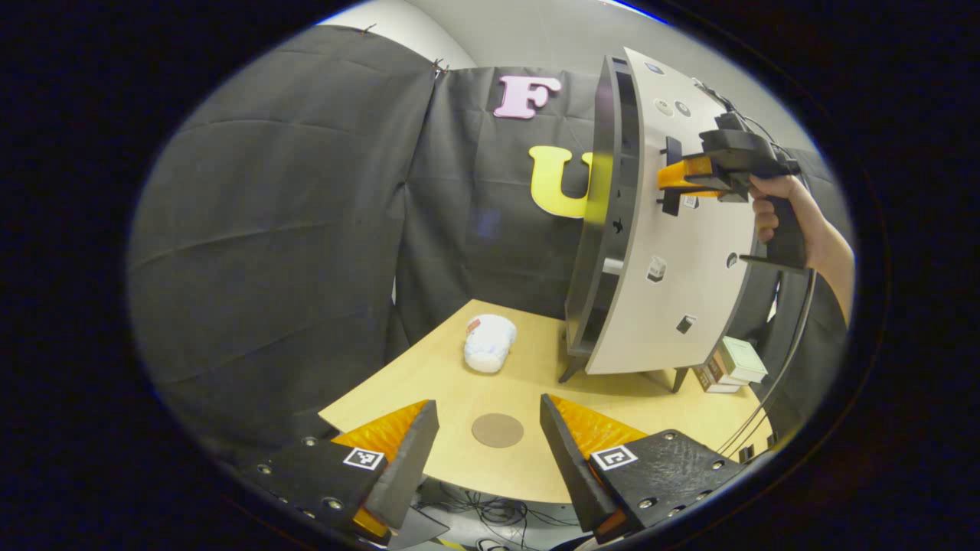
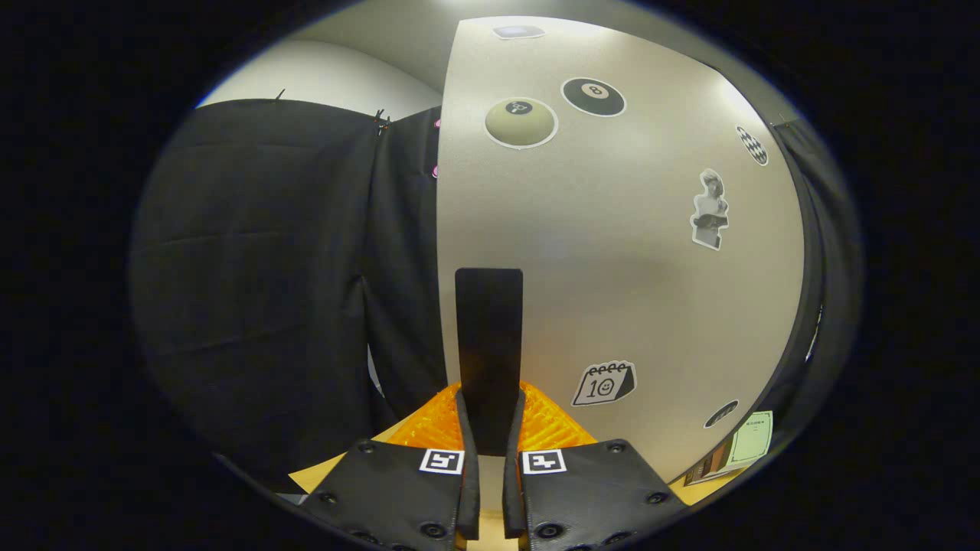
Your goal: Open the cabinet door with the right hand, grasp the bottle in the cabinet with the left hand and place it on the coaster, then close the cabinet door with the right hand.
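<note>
Pale grey and matte, the cabinet door (image 1: 674,252) stands partly swung out from the dark cabinet (image 1: 605,229) at the back right of the light wooden table (image 1: 452,375); several small stickers dot its smooth face (a billiard ball, a calendar and a checkered one among them, seen close in the right gripper view). Its handle (image 2: 488,344) is a flat, dark, upright bar, and the right gripper (image 2: 490,459) has both fingers pressed against it, one on each side. From the left gripper view the same gripper (image 1: 685,176) is seen at the door, held by a person's hand (image 1: 773,214).

A white bottle (image 1: 490,343) lies on its side on the table, left of the cabinet's feet and beyond the coaster (image 1: 498,430), a thin brown disc resting flat near the table's front edge. The left gripper (image 1: 488,451) hovers with its jaws spread wide, holding nothing; the coaster shows between them. Small boxes (image 1: 731,366) sit stacked at the cabinet's right.
</note>
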Available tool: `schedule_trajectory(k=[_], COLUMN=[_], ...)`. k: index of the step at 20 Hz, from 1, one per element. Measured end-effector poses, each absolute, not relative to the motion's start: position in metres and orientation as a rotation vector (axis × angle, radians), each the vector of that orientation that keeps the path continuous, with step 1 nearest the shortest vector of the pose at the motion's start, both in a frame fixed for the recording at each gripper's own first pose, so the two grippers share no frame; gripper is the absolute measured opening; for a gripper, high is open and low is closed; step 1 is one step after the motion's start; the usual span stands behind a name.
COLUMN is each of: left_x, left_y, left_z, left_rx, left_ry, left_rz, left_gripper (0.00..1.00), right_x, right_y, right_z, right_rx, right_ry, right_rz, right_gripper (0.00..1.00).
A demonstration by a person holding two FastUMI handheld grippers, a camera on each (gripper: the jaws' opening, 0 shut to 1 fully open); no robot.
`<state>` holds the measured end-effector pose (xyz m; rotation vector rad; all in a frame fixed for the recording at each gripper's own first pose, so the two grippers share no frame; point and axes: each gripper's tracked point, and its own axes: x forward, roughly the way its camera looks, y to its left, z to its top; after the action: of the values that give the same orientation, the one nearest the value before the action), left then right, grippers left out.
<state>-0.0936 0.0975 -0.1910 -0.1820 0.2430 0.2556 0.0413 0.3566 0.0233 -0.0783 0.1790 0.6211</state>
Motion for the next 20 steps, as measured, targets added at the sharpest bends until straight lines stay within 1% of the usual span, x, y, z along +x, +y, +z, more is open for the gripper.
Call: schedule_trajectory(k=[1, 2, 10, 12, 18, 20], left_x=[-0.094, -0.093, -0.105, -0.113, -0.144, -0.152], left_y=[0.093, 0.09, 0.057, 0.042, 0.014, 0.01], left_z=[-0.186, -0.182, -0.166, -0.162, -0.139, -0.133], left_rx=[-0.179, -0.174, -0.163, -0.165, -0.14, -0.135], left_ry=[0.232, 0.225, 0.2, 0.208, 0.18, 0.168], left_rz=[0.254, 0.252, 0.245, 0.244, 0.266, 0.277], left_gripper=[0.82, 0.81, 0.81, 0.82, 0.82, 0.81], right_x=[0.037, 0.033, 0.004, 0.001, -0.005, -0.007], right_y=[0.352, 0.348, 0.312, 0.306, 0.283, 0.273], right_z=[0.023, 0.024, 0.026, 0.026, 0.027, 0.027], right_rx=[-0.076, -0.074, -0.055, -0.056, -0.029, -0.02], right_ry=[0.178, 0.176, 0.191, 0.199, 0.21, 0.213], right_rz=[0.635, 0.647, 0.722, 0.731, 0.75, 0.756], right_gripper=[0.14, 0.14, 0.14, 0.14, 0.14, 0.14])
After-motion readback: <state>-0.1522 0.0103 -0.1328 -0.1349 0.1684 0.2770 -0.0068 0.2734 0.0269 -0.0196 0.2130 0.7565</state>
